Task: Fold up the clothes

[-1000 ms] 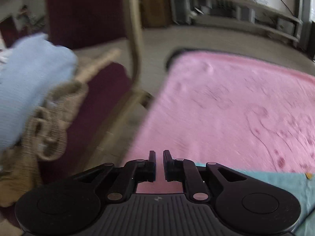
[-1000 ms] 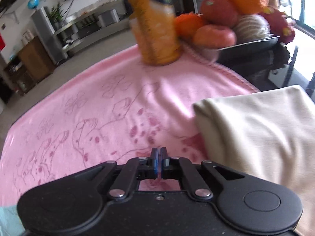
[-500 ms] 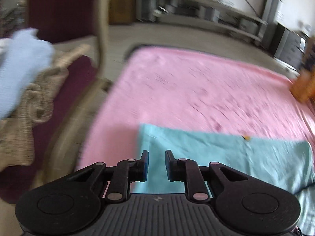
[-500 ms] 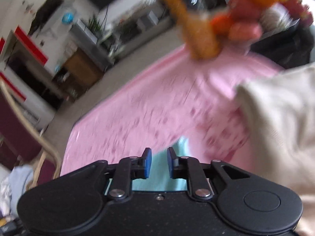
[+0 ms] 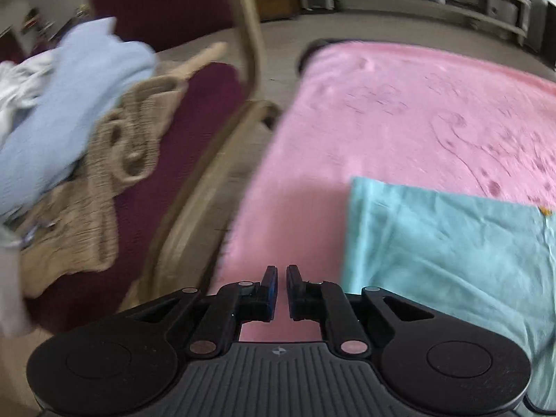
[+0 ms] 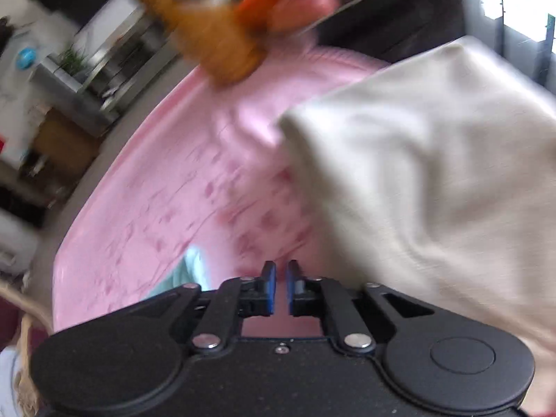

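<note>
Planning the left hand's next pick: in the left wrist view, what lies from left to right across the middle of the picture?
Light blue garment → beige knit garment under it, both on the maroon chair seat → chair's tan frame → pink blanket → teal cloth lying on it.

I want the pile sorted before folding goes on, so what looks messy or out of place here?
The clothes on the maroon chair: a light blue garment and a beige knit lie crumpled in an unfolded heap. The teal garment and the cream one lie flat on the pink blanket.
</note>
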Motion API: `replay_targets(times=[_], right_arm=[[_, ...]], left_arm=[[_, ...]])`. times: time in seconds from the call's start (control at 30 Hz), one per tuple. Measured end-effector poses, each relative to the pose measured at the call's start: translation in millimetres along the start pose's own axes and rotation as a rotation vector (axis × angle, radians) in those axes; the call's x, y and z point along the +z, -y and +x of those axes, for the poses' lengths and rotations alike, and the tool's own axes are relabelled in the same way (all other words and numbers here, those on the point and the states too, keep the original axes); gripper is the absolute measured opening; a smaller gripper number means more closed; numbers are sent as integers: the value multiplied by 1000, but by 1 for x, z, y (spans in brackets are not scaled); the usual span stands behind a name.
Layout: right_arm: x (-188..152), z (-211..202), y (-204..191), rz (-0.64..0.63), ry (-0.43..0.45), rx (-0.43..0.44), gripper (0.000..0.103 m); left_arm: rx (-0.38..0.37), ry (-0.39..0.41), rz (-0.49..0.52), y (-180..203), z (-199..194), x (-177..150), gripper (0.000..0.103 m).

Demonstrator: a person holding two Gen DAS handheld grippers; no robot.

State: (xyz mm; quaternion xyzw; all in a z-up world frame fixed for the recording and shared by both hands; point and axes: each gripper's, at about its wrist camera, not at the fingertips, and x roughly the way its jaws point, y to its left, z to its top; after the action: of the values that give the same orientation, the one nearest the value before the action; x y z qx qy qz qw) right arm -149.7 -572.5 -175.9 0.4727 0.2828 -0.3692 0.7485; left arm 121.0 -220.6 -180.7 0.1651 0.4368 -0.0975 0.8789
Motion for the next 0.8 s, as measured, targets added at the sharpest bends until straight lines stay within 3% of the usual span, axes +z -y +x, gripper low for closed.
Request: replay_targets(times=[0.13, 0.27, 0.3, 0.4, 0.5, 0.6, 0.7, 0.8], right_arm=[[-11, -49, -4, -5, 6, 197, 17], [-38, -90, -1, -7, -108, 422, 27], [-42, -92, -2, -24, -124, 432, 28], [-48, -81, -10, -107, -125, 356, 31], [-57, -57, -13, -122, -113, 236, 31], [-61, -37, -18, -151, -60, 174, 29], [-62, -26, -28, -184, -39, 225, 27], [-61, -4, -28, -113, -127, 346, 27]], left_arm=[[-133, 45, -50, -22, -38, -13, 11], [-422, 13, -65, -35, -60, -32, 17], [-428, 7, -39, -30, -60, -35, 20], [-277, 21, 71, 2, -54, -39, 16], [-253, 16, 88, 21, -42, -35, 17], [-202, 36, 117, 40, -39, -36, 17], [-189, 48, 140, 47, -36, -35, 17], [-179, 47, 166, 51, -33, -37, 17]])
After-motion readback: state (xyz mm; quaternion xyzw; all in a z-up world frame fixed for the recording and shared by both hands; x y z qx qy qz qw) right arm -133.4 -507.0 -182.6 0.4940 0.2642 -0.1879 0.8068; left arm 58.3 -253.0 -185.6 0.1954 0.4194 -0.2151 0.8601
